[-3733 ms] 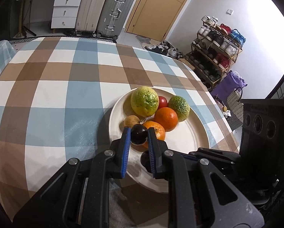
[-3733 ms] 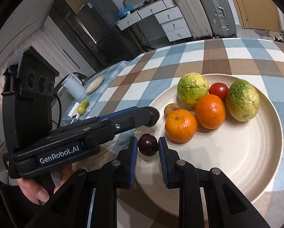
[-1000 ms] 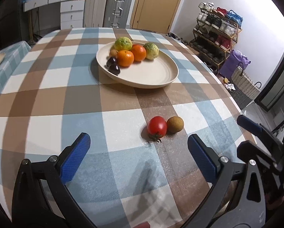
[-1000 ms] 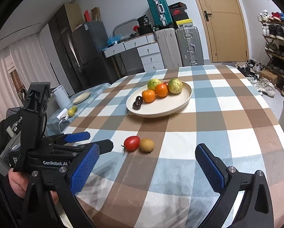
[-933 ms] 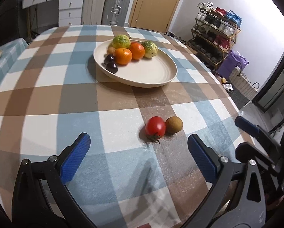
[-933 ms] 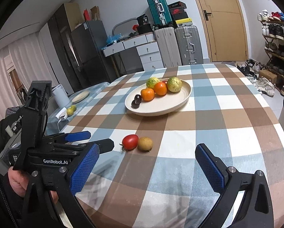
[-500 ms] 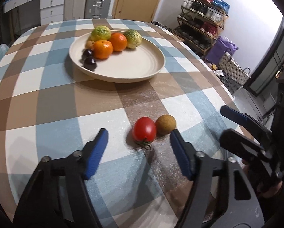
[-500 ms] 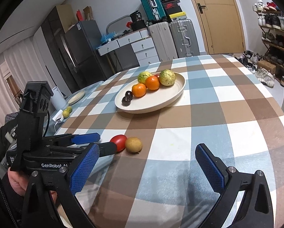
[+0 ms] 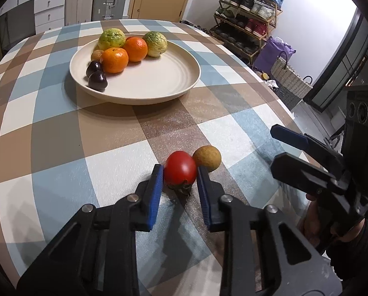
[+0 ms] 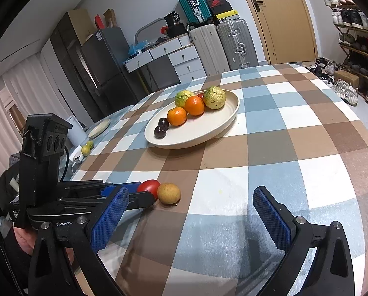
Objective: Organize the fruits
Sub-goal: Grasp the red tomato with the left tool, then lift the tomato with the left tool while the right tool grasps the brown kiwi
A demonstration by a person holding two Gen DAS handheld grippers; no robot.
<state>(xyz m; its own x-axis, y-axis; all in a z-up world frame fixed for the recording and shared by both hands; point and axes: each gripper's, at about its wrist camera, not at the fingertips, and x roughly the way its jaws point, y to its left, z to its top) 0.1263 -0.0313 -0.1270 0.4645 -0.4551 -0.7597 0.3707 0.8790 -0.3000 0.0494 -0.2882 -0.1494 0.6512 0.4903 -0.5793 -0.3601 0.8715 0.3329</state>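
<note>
left tongs (image 9: 180,176) closing on tomato (image 9: 180,170) — pads at its sides, brown fruit (image 9: 206,158) touching at 2 o'clock. right tongs (image 10: 191,218) spread, empty. tomato likely light, soft, smooth-skinned — pinch gently across the middle. plate (image 9: 179,79) at 11 o'clock.

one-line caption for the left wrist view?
Left gripper closing around the red tomato beside a brown fruit.
</note>
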